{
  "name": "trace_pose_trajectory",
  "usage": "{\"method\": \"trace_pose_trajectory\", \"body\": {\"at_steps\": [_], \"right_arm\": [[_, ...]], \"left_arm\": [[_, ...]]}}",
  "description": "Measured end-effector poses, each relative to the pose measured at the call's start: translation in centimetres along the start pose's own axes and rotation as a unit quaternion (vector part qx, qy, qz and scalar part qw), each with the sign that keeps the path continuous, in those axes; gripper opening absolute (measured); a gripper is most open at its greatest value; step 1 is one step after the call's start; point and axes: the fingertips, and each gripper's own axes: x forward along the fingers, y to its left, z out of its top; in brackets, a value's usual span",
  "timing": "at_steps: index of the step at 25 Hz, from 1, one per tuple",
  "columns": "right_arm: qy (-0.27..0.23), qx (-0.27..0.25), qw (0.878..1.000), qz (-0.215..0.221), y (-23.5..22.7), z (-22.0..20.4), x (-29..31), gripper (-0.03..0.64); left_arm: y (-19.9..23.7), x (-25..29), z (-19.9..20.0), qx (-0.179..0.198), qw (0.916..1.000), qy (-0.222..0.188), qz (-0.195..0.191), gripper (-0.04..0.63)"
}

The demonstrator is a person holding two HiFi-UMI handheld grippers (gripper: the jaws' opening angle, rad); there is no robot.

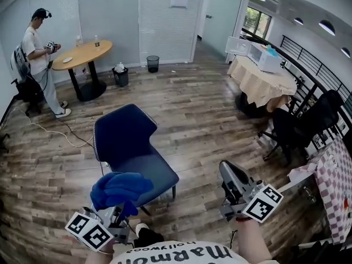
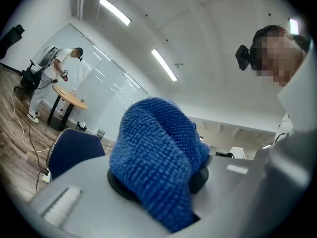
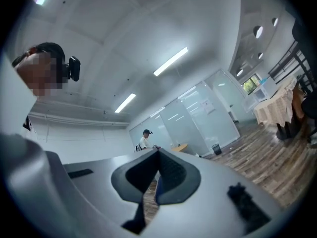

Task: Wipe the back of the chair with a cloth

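Just in front of the person stands the blue chair (image 1: 125,136). The left gripper (image 1: 115,210) is clamped on the blue cloth (image 1: 121,187), near the seat; the right gripper (image 1: 227,170) has its jaws together, empty.

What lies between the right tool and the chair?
Only bare wood floor separates the right tool from the chair; the head view shows this.

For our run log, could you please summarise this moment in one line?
left gripper shut on cloth | right gripper shut, empty | chair untouched
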Motion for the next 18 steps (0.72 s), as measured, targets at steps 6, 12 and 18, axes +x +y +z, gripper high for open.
{"method": "trace_pose_trajectory", "body": {"at_steps": [6,12,18], "right_arm": [[-0.001,-0.005,1.0,0.003,1.0,-0.1,-3.3,0.012],[-0.004,-0.01,1.0,0.009,2.1,0.2,-4.6,0.012],[-0.004,-0.015,1.0,0.014,3.3,-0.1,-5.2,0.012]], "left_arm": [[-2.3,-2.9,-1.0,0.008,0.9997,-0.005,0.02,0.08],[-4.1,-4.5,-1.3,0.013,0.9997,-0.005,0.021,0.08],[-4.6,-6.1,-1.6,0.019,0.9994,-0.006,0.028,0.08]]}}
